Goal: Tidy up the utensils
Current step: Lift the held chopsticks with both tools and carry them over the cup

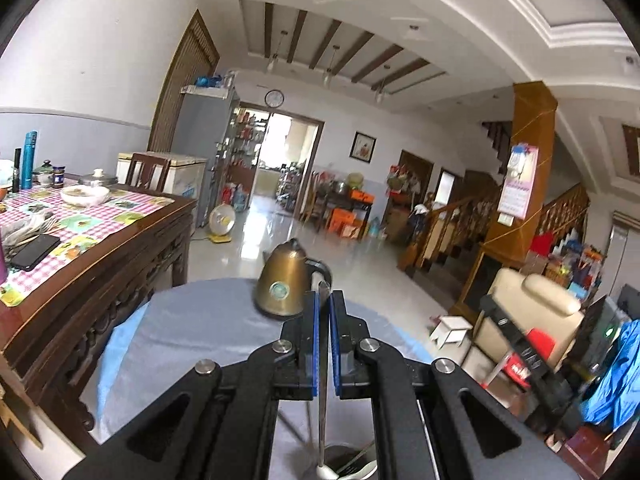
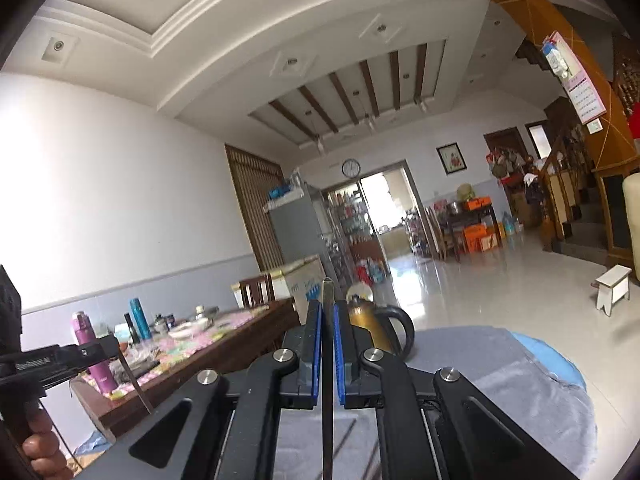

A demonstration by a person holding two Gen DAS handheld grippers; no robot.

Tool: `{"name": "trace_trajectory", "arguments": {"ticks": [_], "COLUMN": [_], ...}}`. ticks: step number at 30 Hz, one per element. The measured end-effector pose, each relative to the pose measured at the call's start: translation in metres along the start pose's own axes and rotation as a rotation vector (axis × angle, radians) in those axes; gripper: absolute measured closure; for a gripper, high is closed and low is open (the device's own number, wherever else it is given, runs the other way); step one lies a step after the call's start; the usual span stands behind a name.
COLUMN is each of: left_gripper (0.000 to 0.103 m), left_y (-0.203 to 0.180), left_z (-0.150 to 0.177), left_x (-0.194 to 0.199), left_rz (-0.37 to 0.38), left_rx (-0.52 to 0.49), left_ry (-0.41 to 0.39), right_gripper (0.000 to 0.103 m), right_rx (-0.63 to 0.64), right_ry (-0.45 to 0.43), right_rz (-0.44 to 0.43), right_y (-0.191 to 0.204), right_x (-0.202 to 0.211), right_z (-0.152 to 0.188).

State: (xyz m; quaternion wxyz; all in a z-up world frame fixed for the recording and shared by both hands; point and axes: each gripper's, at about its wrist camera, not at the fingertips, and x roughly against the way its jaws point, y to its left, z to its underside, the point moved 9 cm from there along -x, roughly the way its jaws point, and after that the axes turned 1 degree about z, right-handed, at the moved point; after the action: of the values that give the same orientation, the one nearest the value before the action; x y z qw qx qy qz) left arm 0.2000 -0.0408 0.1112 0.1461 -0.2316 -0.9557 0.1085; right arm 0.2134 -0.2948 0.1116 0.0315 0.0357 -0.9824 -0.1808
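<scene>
My left gripper (image 1: 326, 300) is shut on a thin metal spoon (image 1: 322, 420). The handle tip sticks up past the blue pads and the bowl hangs low, over a dark utensil holder (image 1: 352, 462) at the bottom edge. My right gripper (image 2: 328, 308) is shut on a flat metal utensil (image 2: 328, 400) that runs straight down between its pads; its lower end is hidden. In the right wrist view the left gripper (image 2: 112, 350) shows at the left edge, held by a hand (image 2: 38, 446), with the spoon (image 2: 138, 384) slanting down from it. Both grippers are above the round table's grey cloth (image 1: 200, 320).
A brass kettle (image 1: 284, 280) stands at the round table's far edge, just ahead of both grippers. To the left is a wooden dining table (image 1: 132, 240) with a checked cloth, bowls, bottles and a phone. A white stool (image 1: 452, 330) and a cream sofa (image 1: 532, 320) stand to the right.
</scene>
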Motion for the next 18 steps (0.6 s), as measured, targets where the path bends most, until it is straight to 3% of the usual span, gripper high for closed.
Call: {"name": "trace_trajectory", "arguments": {"ticks": [5,13,18], "left_gripper": [0.098,0.098,0.098], "left_y": [-0.009,-0.003,0.005], "left_z": [0.001,0.041,0.057], "left_x": [-0.019,-0.054,-0.062], "left_rz": [0.009,-0.002,-0.028], "left_rx": [0.000,0.041,0.058], "left_ry": [-0.038,0.057,0.086], "right_gripper": [0.096,0.096,0.096], "right_rx": [0.040,0.117,0.108], "right_ry": [-0.023,0.042,0.064], "right_rz": [0.026,0.059,0.062], "right_y": [0.016,0.027,0.021], "right_x": [-0.018,-0.041,-0.037], "right_z": [0.016,0.064,0.075]}}
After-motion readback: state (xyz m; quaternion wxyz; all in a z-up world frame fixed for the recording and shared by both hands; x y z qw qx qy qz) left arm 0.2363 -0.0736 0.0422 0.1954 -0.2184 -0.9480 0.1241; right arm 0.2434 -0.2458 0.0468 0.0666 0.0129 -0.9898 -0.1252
